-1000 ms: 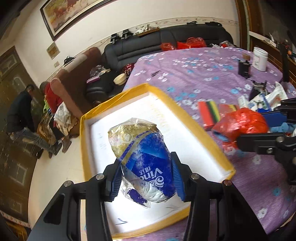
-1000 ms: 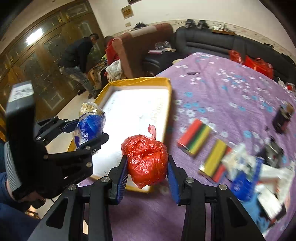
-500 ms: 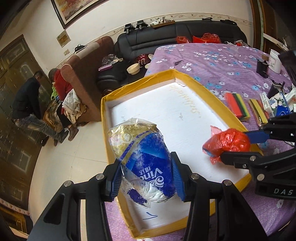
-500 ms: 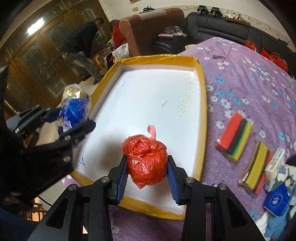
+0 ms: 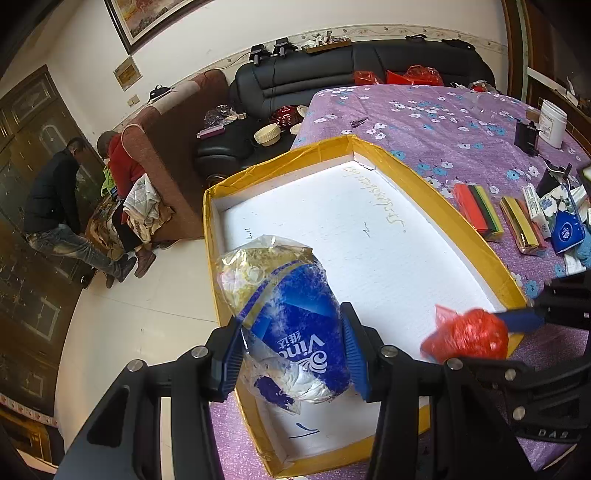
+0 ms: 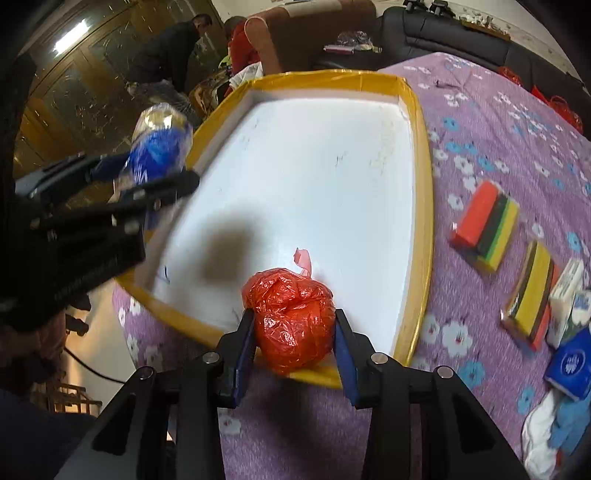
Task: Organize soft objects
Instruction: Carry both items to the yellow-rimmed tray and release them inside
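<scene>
Both loads hang over the yellow-edged tray (image 6: 424, 206): left tool (image 5: 293, 354) clamped on the blue tissue pack (image 5: 295, 332), right tool (image 6: 293, 341) on the red bag ball (image 6: 291, 317). I'd lower well inside the rim, apart, before releasing.

A black leather sofa (image 5: 354, 74) lines the white wall (image 5: 221, 33), above pale floor tiles (image 5: 147, 321).

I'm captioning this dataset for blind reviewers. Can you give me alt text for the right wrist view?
The right gripper is shut on a crumpled red bag at the near edge of a yellow-rimmed white tray. At left, the left gripper holds a blue tissue pack by the tray's side. Striped sponges lie on the purple cloth to the right.
</scene>
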